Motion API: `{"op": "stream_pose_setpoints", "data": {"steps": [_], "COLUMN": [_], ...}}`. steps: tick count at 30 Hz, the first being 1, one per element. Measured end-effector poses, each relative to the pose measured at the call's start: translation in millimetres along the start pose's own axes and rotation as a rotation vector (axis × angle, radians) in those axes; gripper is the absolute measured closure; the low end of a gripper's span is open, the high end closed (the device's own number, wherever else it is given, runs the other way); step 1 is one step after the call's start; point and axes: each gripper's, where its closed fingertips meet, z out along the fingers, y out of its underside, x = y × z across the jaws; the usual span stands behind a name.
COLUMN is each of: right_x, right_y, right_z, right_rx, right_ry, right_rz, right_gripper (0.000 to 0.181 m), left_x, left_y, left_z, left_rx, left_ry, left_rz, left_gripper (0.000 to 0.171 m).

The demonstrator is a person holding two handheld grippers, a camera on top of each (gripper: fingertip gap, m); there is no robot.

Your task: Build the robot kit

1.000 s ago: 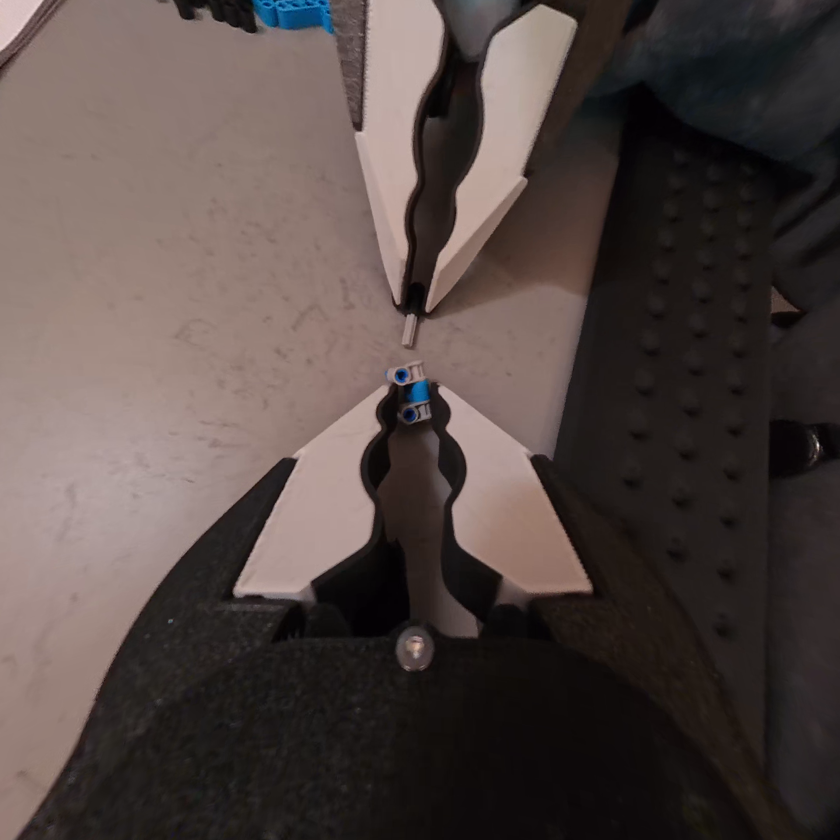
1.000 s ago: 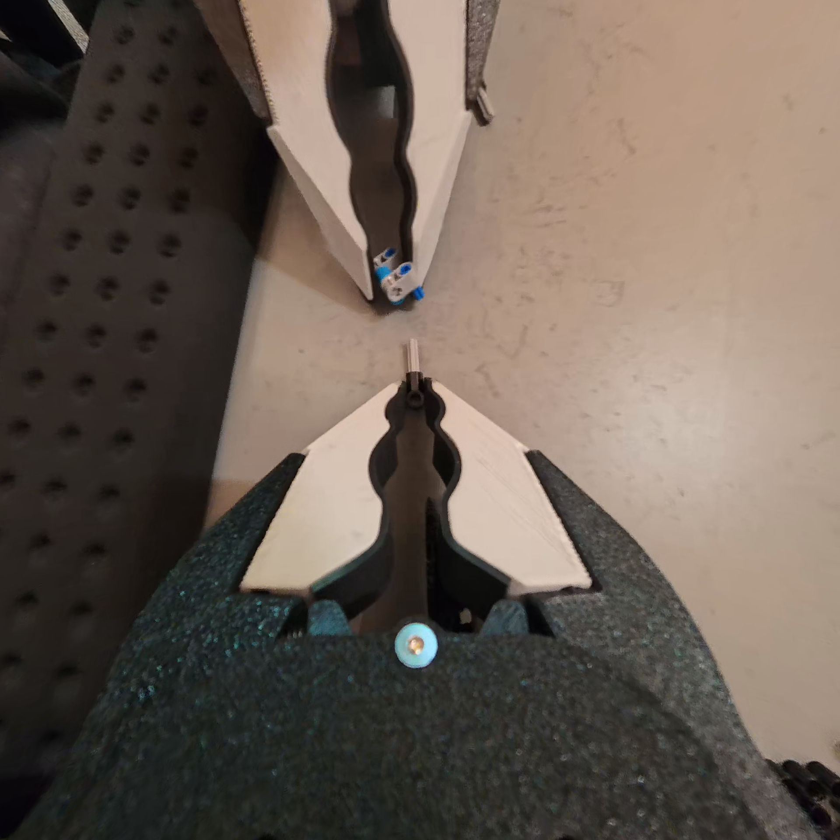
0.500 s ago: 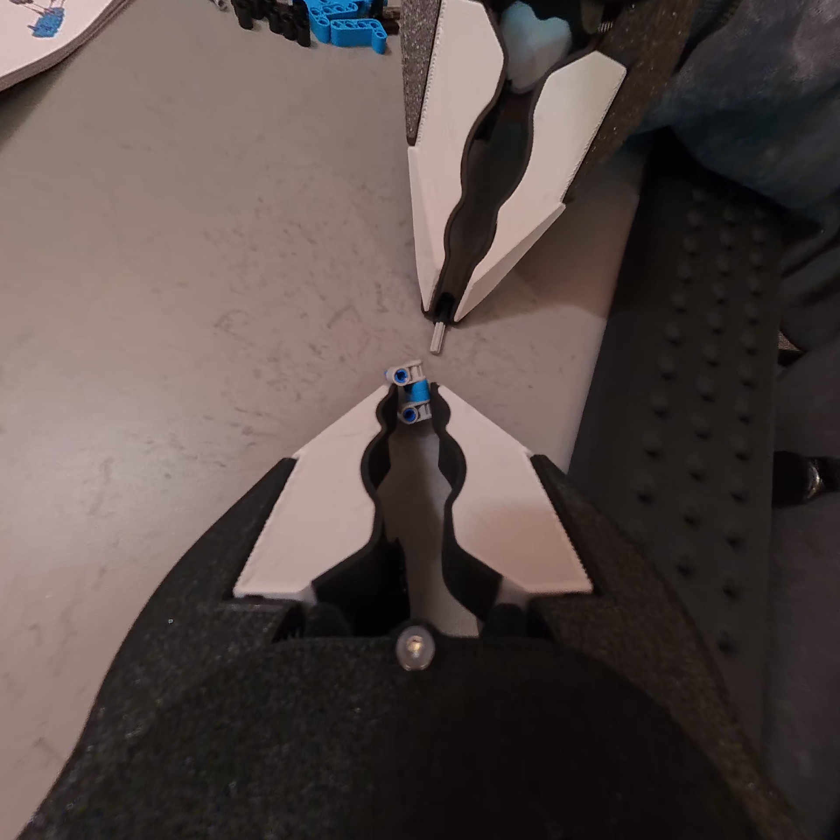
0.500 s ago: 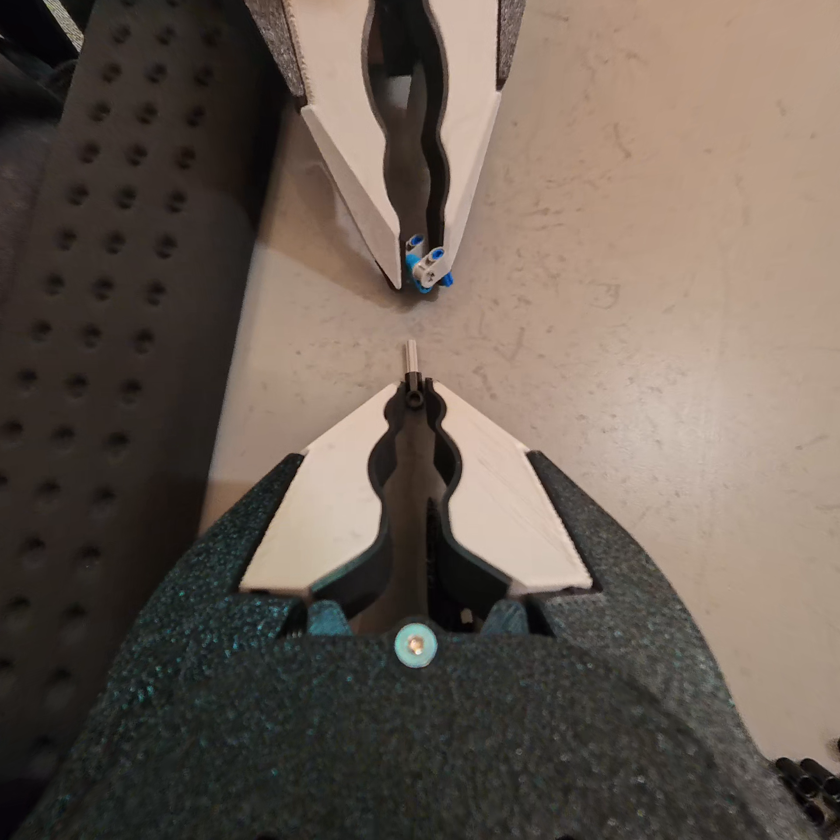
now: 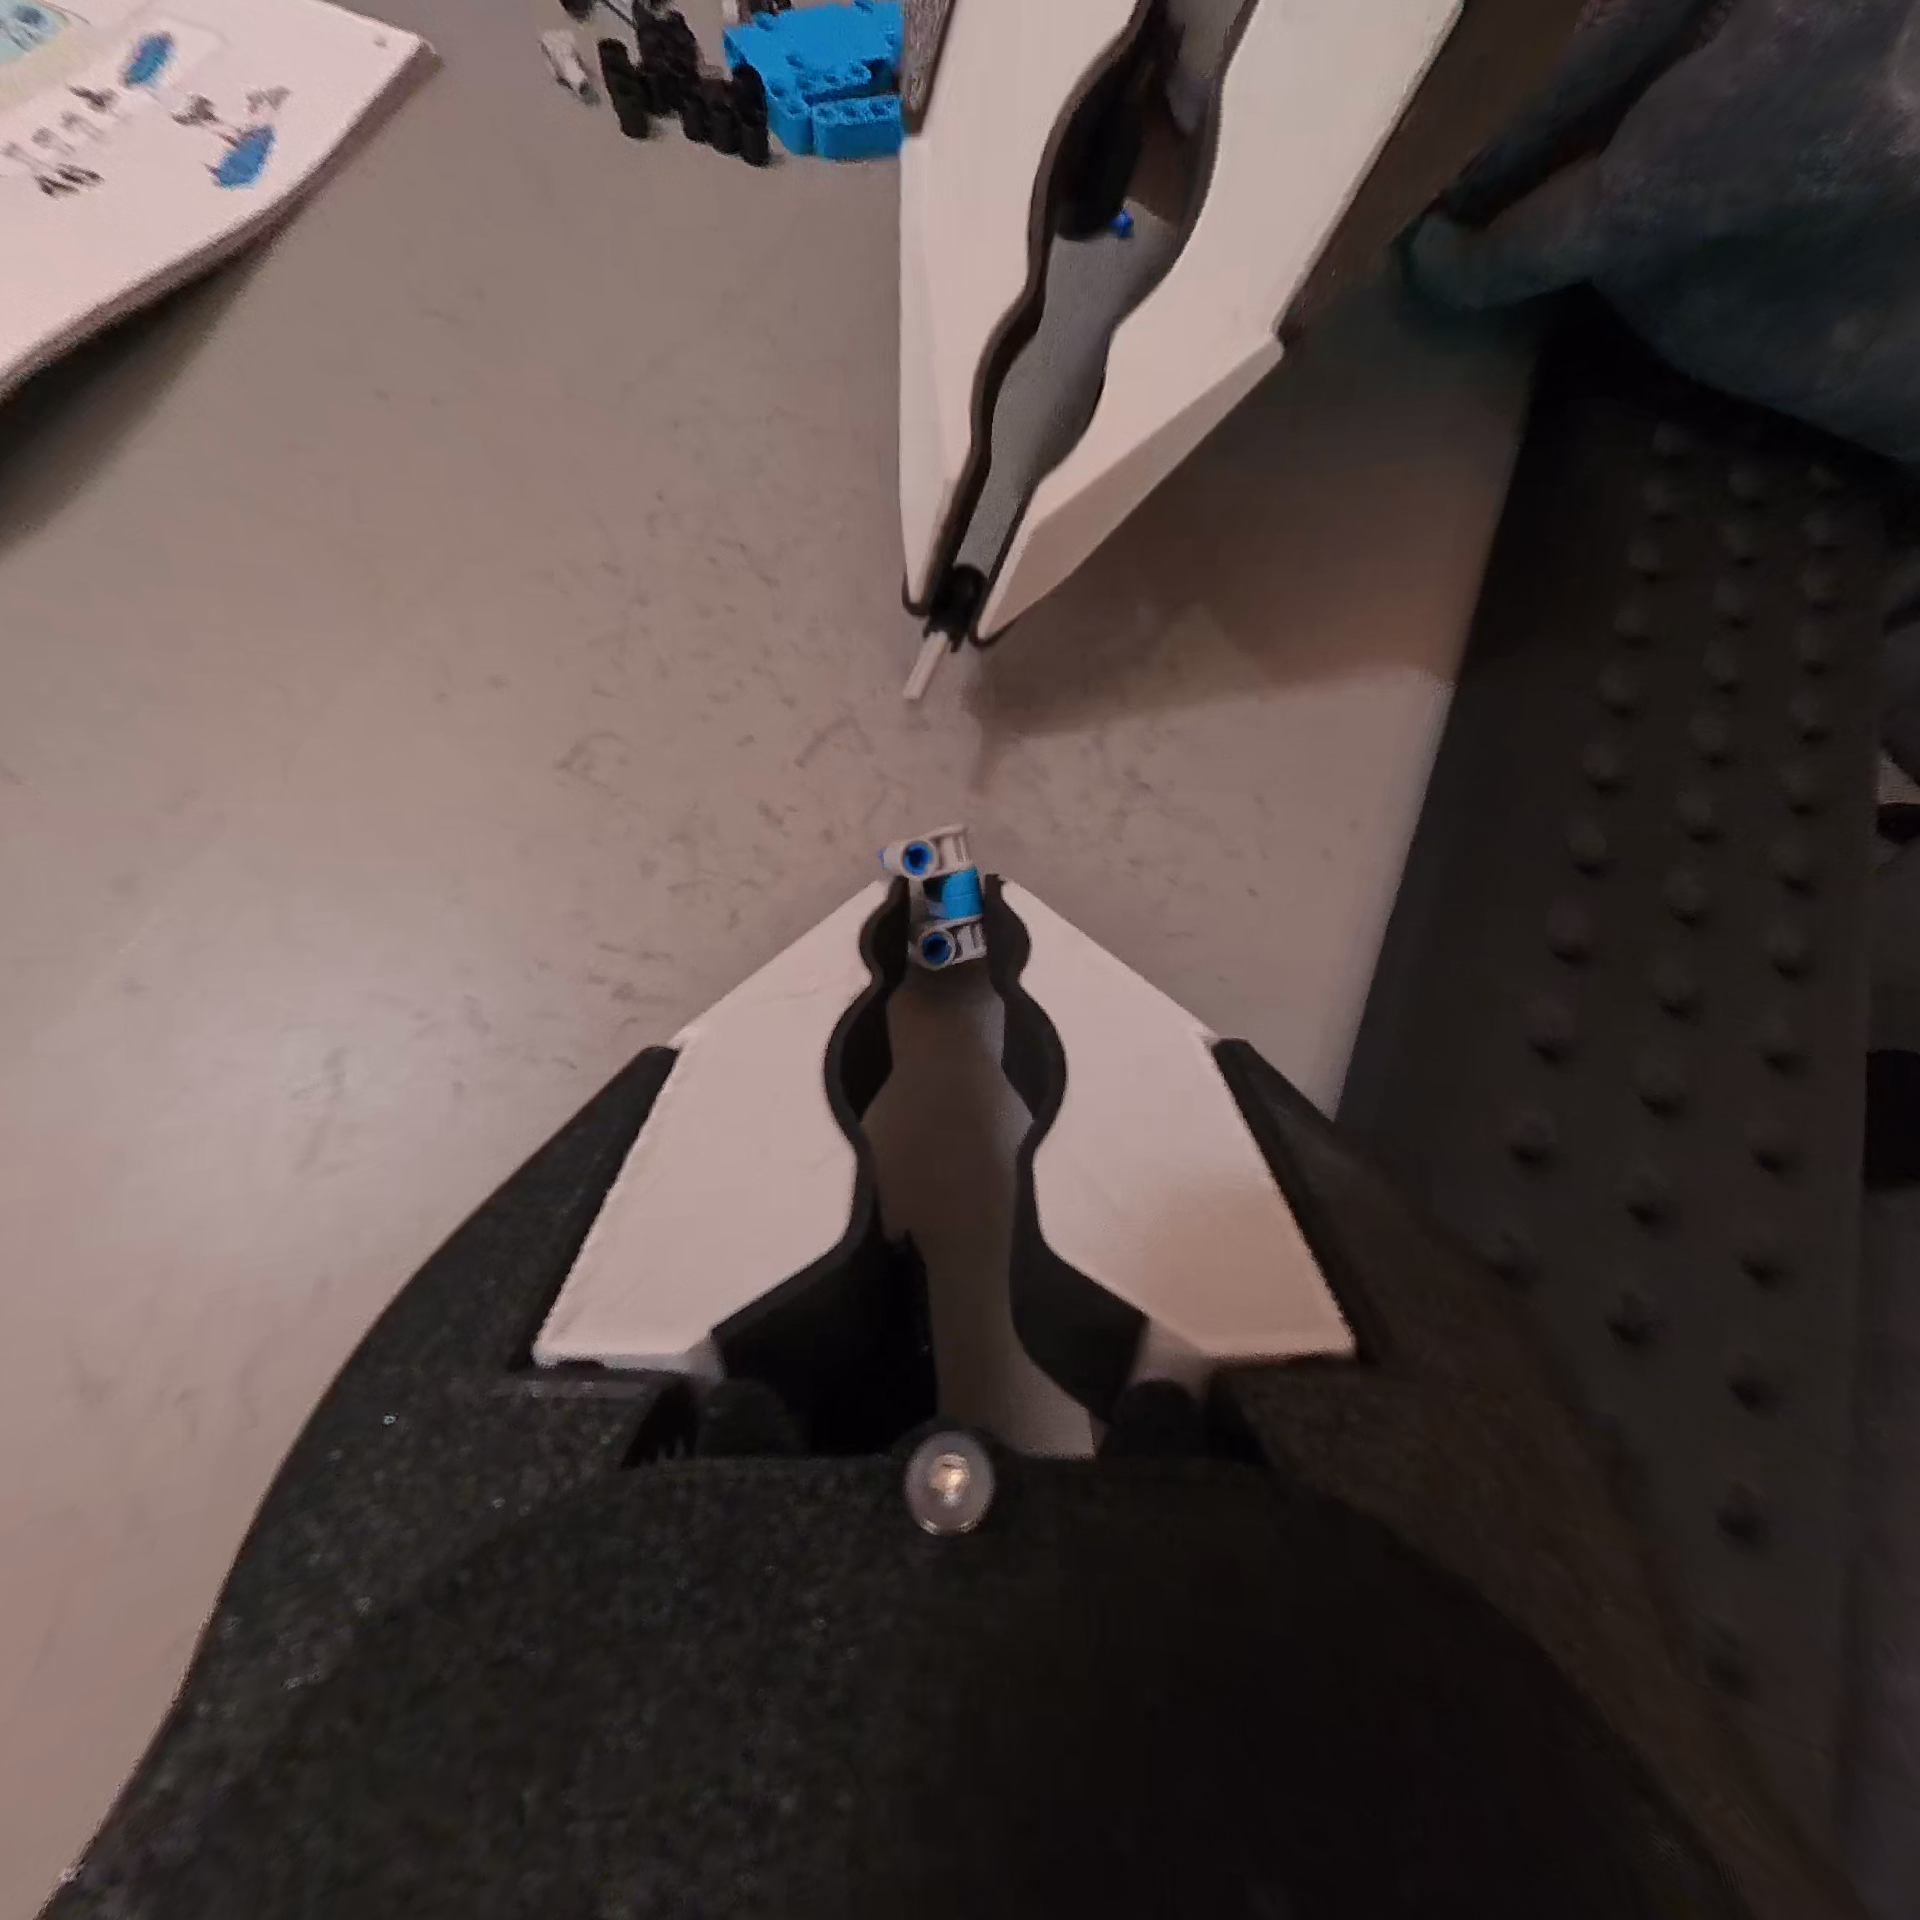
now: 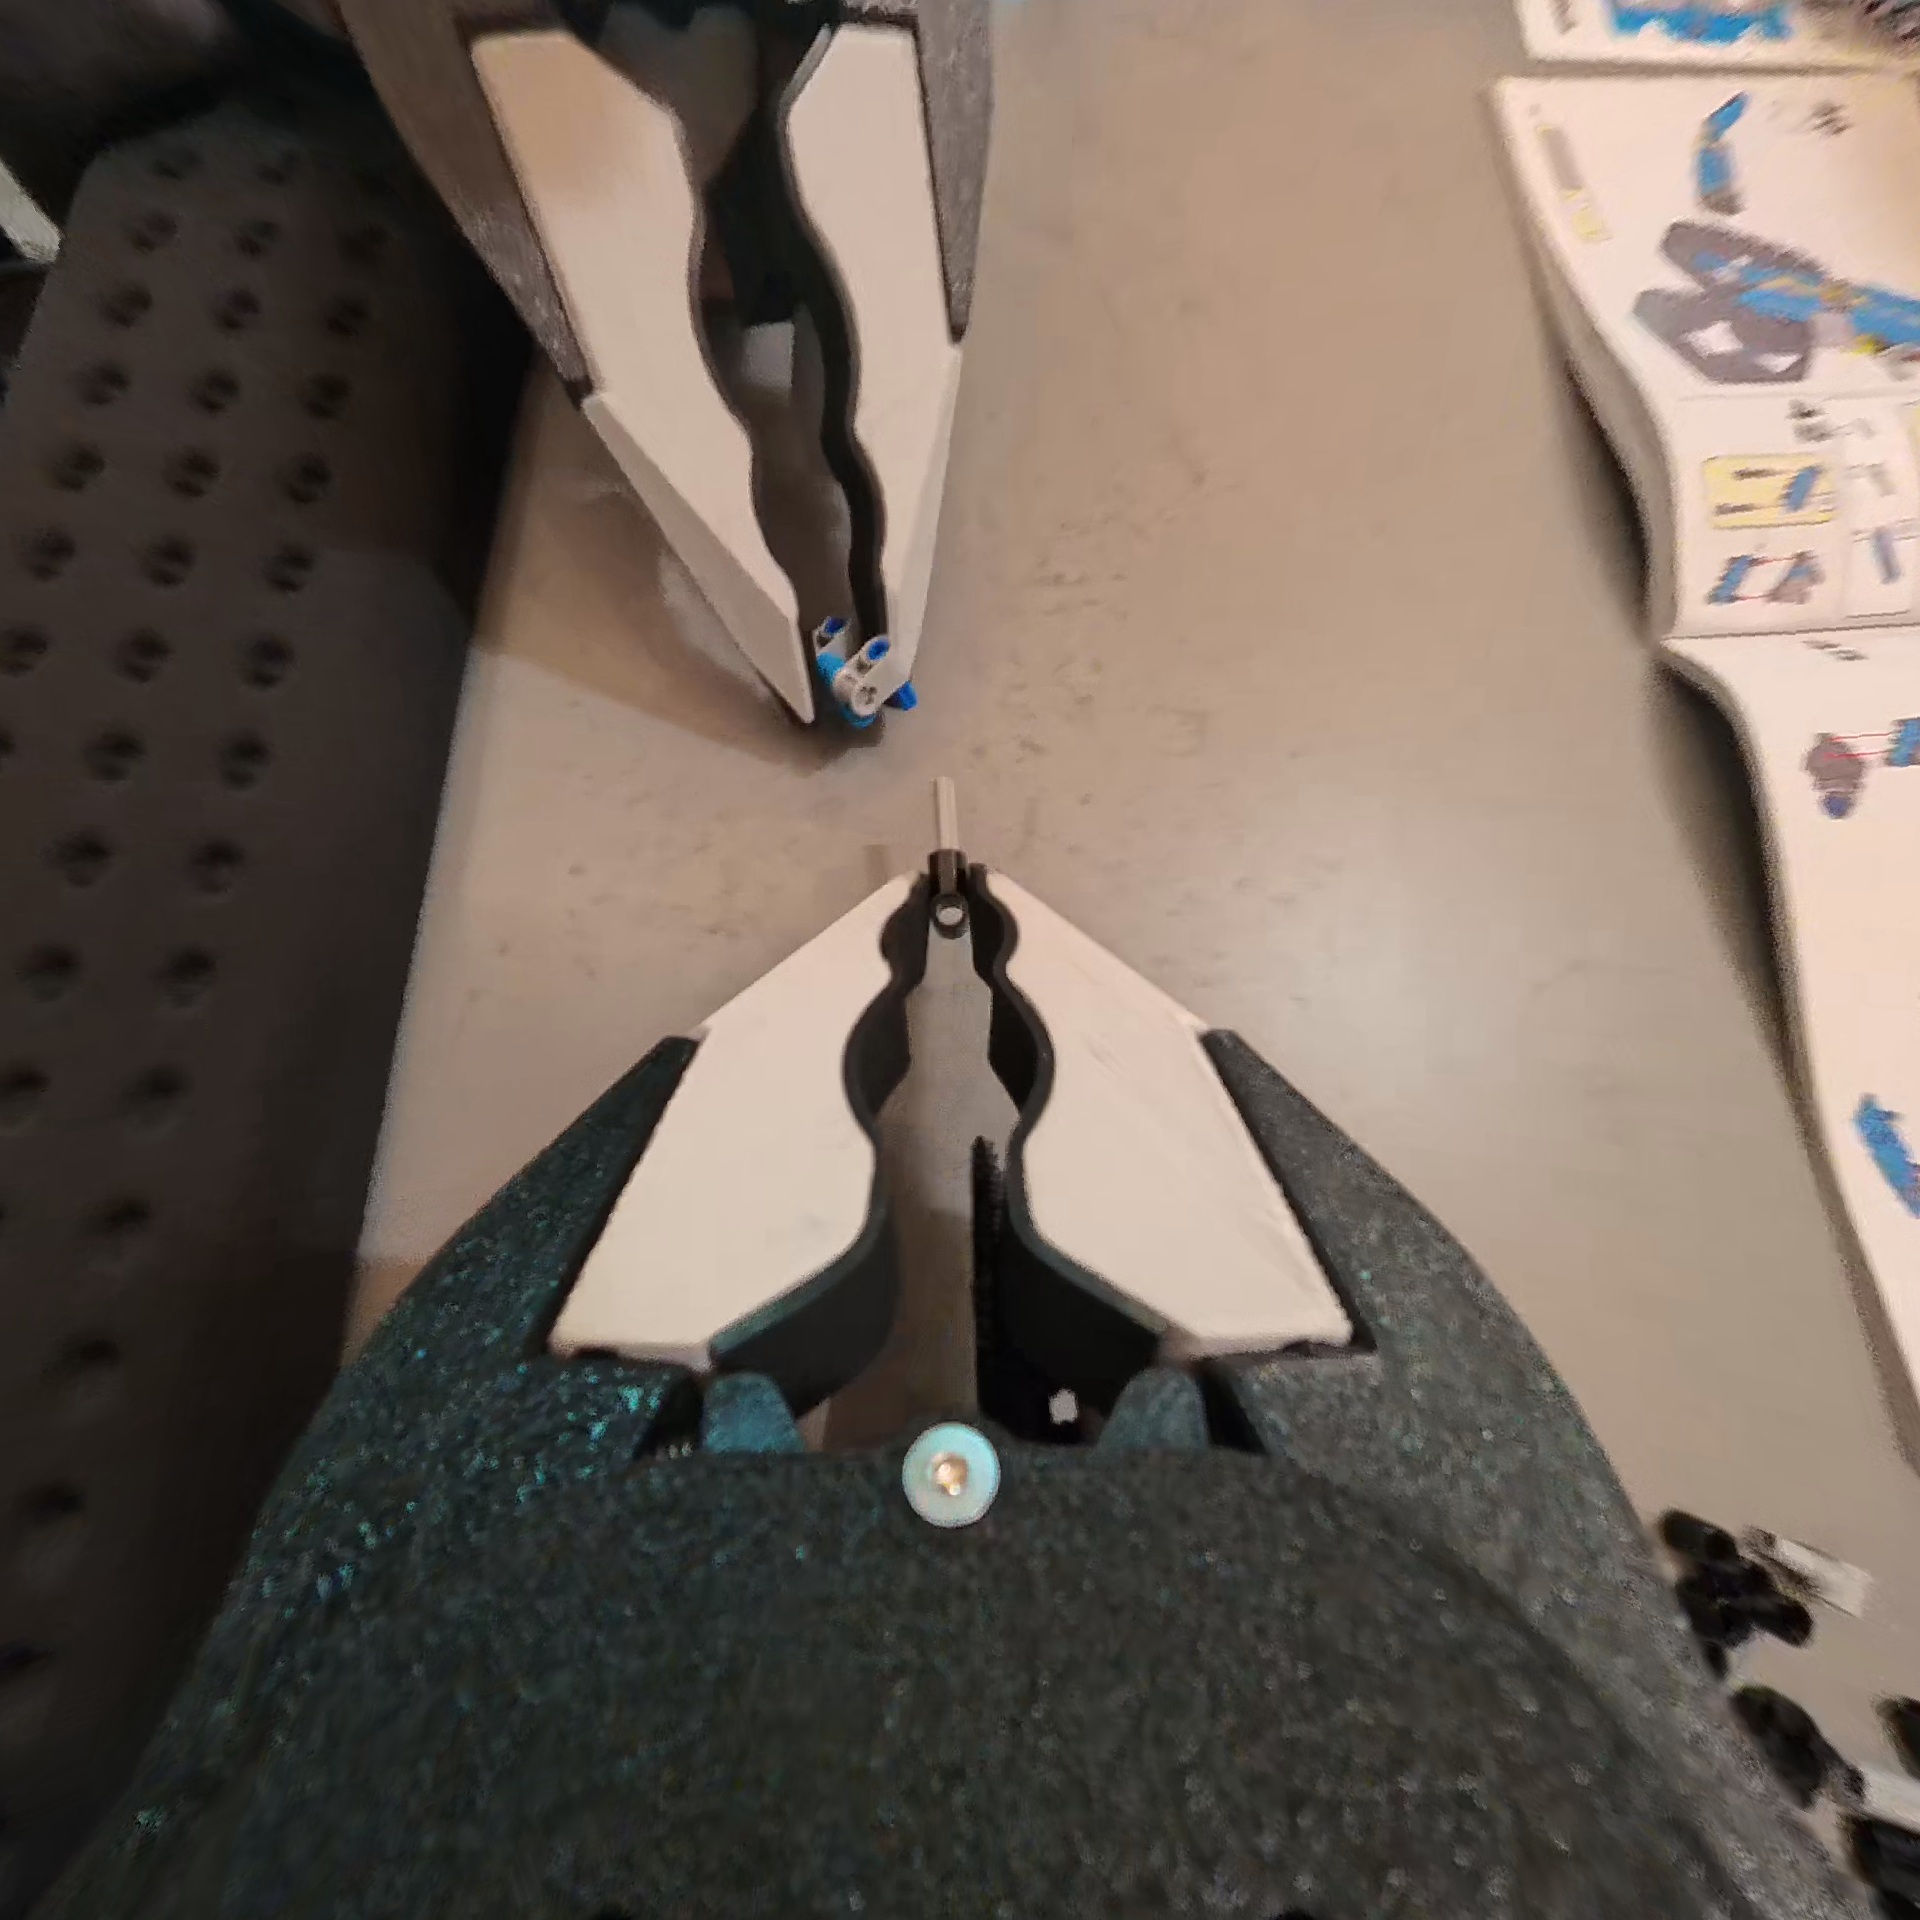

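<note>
Meanwhile the right gripper (image 6: 943, 878), clamped on a pin (image 6: 944, 831), had swung sideways off the left gripper's (image 5: 940, 883) clamped connector (image 5: 940, 902).

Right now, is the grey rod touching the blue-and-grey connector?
Apart. The right wrist view shows bare table between the grey rod tip and the blue-and-grey connector; the left wrist view shows the same gap.

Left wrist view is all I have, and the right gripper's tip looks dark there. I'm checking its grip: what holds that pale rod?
Observer: The right gripper is shut on a small black connector with a round hole facing up. The grey rod sticks out of the connector's front end.
Operator: Is the rod lined up with my piece?
Observer: Not quite. The rod points straight ahead along the fingers, and the blue and grey piece sits left of that line.
</note>
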Motion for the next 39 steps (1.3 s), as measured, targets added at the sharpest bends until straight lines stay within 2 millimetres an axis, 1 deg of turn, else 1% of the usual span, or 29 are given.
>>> {"op": "stream_pose_setpoints", "data": {"steps": [3, 6, 10, 11, 13, 15, 18, 20, 22, 25, 27, 29, 31, 33, 36, 39], "right_x": [5, 8, 16, 17, 15, 12, 9, 7, 3, -3, -8, -9, -9, -10, -9, -9], "right_y": [-11, -20, -25, -26, -31, -36, -44, -50, -56, -62, -66, -67, -67, -68, -66, -65], "right_z": [-8, -13, -17, -17, -16, -14, -13, -14, -16, -16, -17, -18, -18, -19, -18, -18], "right_rx": [0.058, 0.103, 0.115, 0.115, 0.122, 0.127, 0.133, 0.144, 0.167, 0.195, 0.214, 0.225, 0.226, 0.232, 0.218, 0.211], "right_ry": [0.036, 0.062, 0.161, 0.187, 0.225, 0.259, 0.333, 0.373, 0.394, 0.389, 0.383, 0.379, 0.382, 0.373, 0.377, 0.379], "right_rz": [-0.011, -0.03, -0.116, -0.149, -0.217, -0.287, -0.401, -0.47, -0.505, -0.526, -0.534, -0.535, -0.535, -0.534, -0.534, -0.539], "right_gripper": [0.174, 0.174, 0.174, 0.174, 0.174, 0.174, 0.174, 0.174, 0.174, 0.174, 0.174, 0.174, 0.174, 0.174, 0.174, 0.174], "left_x": [-5, -10, -19, -21, -24, -22, -10, -5, -2, 6, 9, 11, 11, 12, 8, 9], "left_y": [-3, 1, 3, 1, -6, -21, -45, -53, -59, -61, -59, -58, -59, -59, -59, -59], "left_z": [-2, 1, 2, 1, -2, -12, -28, -36, -41, -43, -40, -39, -40, -40, -40, -41], "left_rx": [0.014, -0.014, -0.034, -0.028, 0.017, 0.126, 0.297, 0.361, 0.403, 0.409, 0.39, 0.379, 0.39, 0.391, 0.399, 0.396], "left_ry": [-0.074, -0.135, -0.183, -0.193, -0.189, -0.136, 0.069, 0.184, 0.245, 0.311, 0.32, 0.304, 0.286, 0.307, 0.306, 0.298], "left_rz": [0.076, 0.123, 0.105, 0.088, 0.041, -0.032, -0.214, -0.312, -0.357, -0.376, -0.366, -0.334, -0.316, -0.334, -0.36, -0.338], "left_gripper": [0.158, 0.158, 0.157, 0.155, 0.144, 0.142, 0.141, 0.14, 0.141, 0.149, 0.152, 0.168, 0.168, 0.168, 0.165, 0.168]}}
